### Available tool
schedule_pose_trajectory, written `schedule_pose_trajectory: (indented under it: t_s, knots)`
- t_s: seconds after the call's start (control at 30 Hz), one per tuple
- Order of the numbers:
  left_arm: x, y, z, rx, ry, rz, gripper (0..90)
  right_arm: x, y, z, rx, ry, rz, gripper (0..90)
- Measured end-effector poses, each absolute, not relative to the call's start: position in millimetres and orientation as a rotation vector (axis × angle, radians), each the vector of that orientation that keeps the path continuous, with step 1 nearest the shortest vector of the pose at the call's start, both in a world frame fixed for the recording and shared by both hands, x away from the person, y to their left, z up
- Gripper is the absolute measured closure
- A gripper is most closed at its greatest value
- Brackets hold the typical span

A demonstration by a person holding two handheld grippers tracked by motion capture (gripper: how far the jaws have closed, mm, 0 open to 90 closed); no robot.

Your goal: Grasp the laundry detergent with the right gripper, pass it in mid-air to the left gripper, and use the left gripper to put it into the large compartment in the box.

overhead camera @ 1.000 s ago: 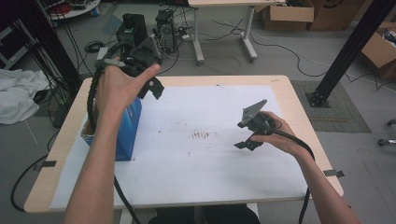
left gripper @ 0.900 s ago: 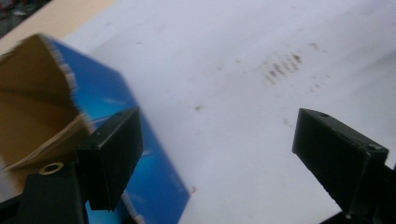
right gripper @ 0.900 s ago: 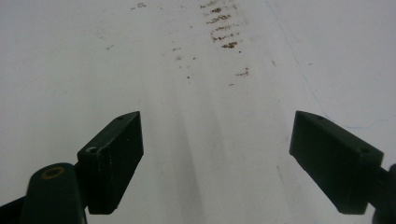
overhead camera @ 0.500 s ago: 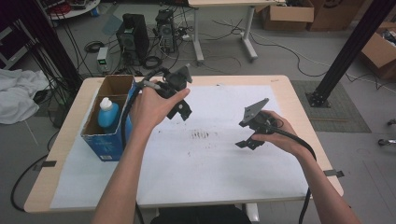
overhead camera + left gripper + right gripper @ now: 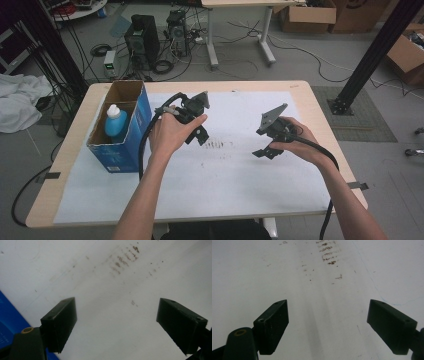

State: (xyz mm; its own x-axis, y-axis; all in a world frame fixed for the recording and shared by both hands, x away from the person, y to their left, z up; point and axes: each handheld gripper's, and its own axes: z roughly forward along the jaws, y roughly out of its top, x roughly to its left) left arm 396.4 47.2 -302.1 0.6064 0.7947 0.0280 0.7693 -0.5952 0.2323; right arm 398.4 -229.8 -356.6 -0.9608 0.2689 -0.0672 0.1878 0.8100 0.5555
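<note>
L gripper (image 5: 196,131) hangs over the white paper sheet (image 5: 215,180) covering the worktop, jaws spread wide w/ nothing between them; in the left gripper view the two black pads frame bare paper and a patch of brown smudges (image 5: 125,258), w/ a blue sliver of box at the lower left. The person's L hand (image 5: 172,132) wraps the grip from behind, forearm running up from the near edge, cable looping round the wrist. R gripper (image 5: 270,135) is also parted and empty, tilted down toward the sheet's middle; R hand (image 5: 295,142) grips it from the right-edge side, forearm coming in from the near right corner. Smudges show in the right gripper view too, ahead of the jaws.

Just beside the L hand, toward the left edge, stands a blue cardboard box (image 5: 127,142), top open, long axis running near-to-far. Inside it a blue bottle (image 5: 116,122) w/ white cap sits upright, cap pointing up. Small white print on the box's near face is too small to read.
</note>
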Motion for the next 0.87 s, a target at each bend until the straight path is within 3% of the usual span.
schedule_pose_trajectory:
  t_s: [0.87]
  knots:
    - [395.5, 45.4, -319.5, 2.636, 1.266, 0.152, 17.2, 397.5, -236.4, -357.2, 0.405, 2.846, 0.832, 17.4]
